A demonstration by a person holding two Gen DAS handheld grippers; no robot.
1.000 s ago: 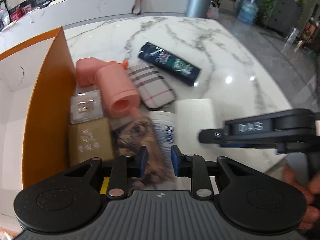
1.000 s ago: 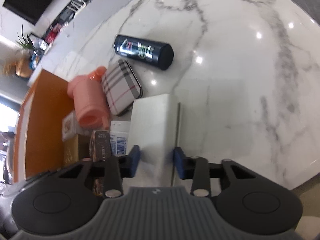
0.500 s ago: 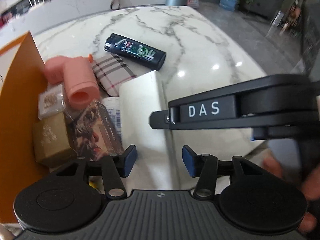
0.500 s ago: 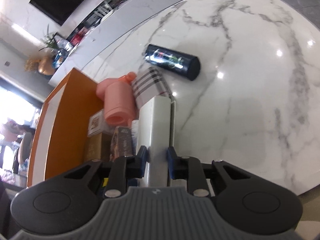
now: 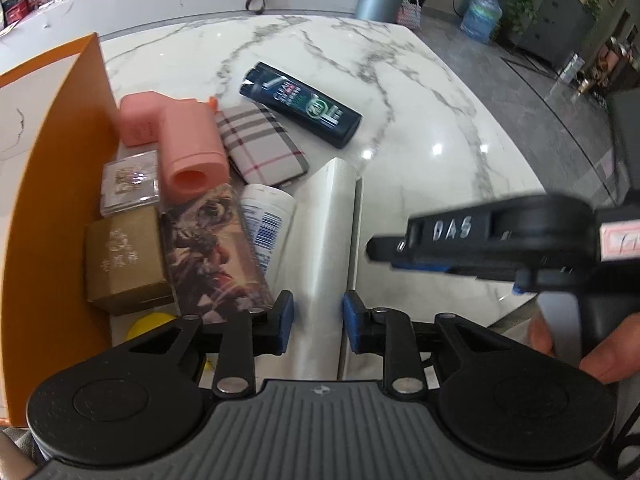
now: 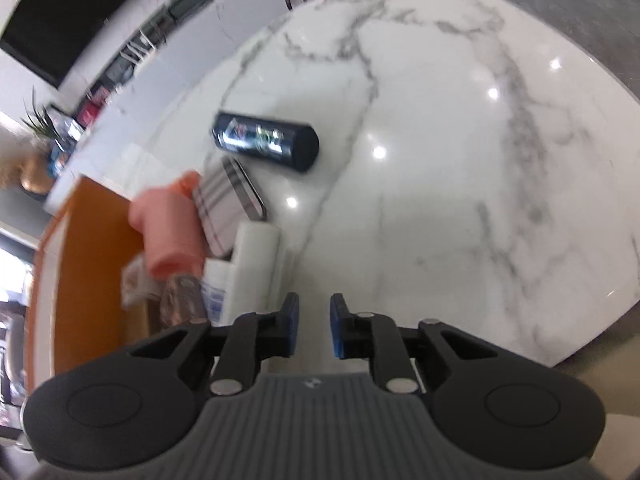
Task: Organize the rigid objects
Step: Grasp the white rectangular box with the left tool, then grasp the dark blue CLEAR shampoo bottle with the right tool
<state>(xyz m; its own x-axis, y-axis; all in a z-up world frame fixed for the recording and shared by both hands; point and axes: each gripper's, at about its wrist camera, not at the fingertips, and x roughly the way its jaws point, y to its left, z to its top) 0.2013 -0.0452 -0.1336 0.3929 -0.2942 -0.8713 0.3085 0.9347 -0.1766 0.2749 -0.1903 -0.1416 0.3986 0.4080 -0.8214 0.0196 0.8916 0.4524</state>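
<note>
A white flat box stands on edge against the row of objects on the marble table. My left gripper has its pads on either side of the box's near end, gripping it. My right gripper is open and empty, pulled back to the right of the box; it shows at right in the left wrist view. A dark bottle lies apart, also in the right wrist view.
An orange box wall stands at left. Beside it lie a pink bottle, a plaid case, a gold box, a picture box, a small clear packet and a white tube.
The right gripper let go of the white box, opened and drew back to the right. The left gripper has closed onto the box's near end.
</note>
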